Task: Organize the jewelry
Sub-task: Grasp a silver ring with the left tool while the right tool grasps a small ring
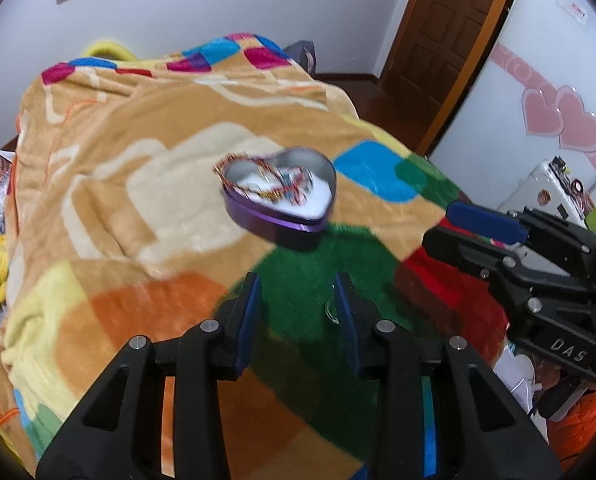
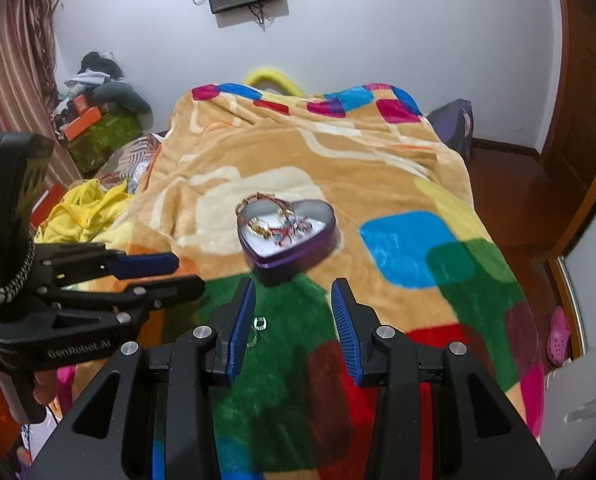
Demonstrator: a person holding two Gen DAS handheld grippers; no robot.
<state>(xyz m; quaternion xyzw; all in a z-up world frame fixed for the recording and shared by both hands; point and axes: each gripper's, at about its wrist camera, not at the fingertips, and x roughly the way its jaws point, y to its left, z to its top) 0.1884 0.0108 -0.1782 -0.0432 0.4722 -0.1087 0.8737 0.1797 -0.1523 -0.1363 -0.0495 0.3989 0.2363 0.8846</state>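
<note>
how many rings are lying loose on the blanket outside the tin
2, both on the green patch in front of the heart tin: one ring, another ring just nearer, beside the right gripper's left finger. Others may be hidden.

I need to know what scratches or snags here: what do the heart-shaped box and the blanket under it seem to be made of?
Heart-shaped box: likely thin tin, glossy purple outside, bare silvery inner wall that reflects light. Blanket: looks like plush synthetic fleece, soft and slightly shiny, with a fuzzy pile and printed colour blocks; fine jewelry could snag in it.
</note>
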